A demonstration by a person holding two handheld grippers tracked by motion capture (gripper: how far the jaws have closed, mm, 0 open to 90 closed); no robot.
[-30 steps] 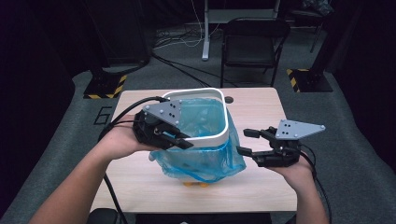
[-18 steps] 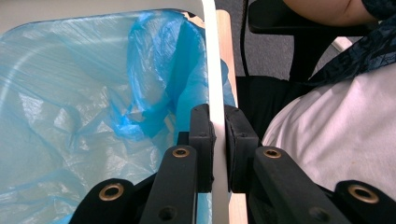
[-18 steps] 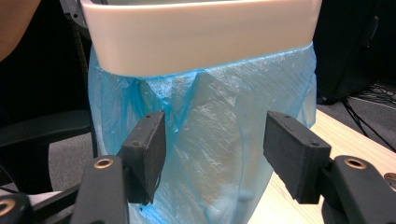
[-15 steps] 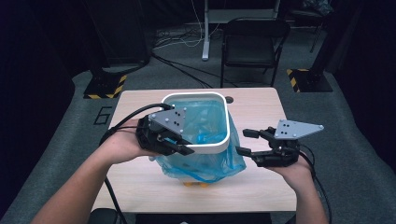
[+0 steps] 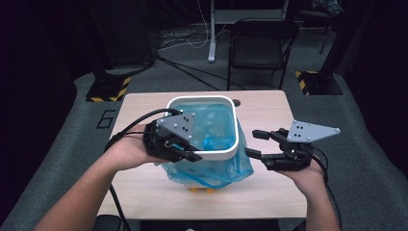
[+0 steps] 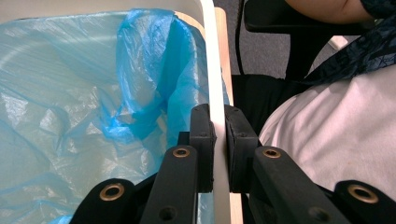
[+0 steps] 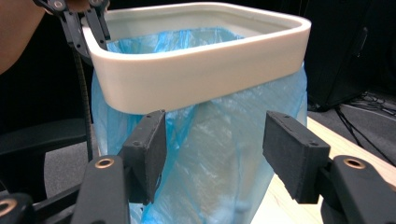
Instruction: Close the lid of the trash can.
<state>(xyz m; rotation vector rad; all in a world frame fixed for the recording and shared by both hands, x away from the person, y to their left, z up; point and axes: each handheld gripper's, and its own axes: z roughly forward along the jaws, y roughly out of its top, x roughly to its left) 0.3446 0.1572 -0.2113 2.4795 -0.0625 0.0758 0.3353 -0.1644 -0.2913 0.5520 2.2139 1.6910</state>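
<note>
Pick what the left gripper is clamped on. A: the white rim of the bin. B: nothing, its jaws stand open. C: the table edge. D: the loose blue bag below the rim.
A: the left gripper has its pads pressed on either side of the white rim, with the blue bag lying inside it.

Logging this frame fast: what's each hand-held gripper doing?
Left hand-held gripper: closed on the white bin rim.
Right hand-held gripper: open, holding nothing.

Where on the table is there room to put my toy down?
Bare patches on the light wooden table: the far left corner, the far right corner, and the near edge between the arms. The middle is crowded by the white-rimmed bin with its blue plastic bag.
</note>
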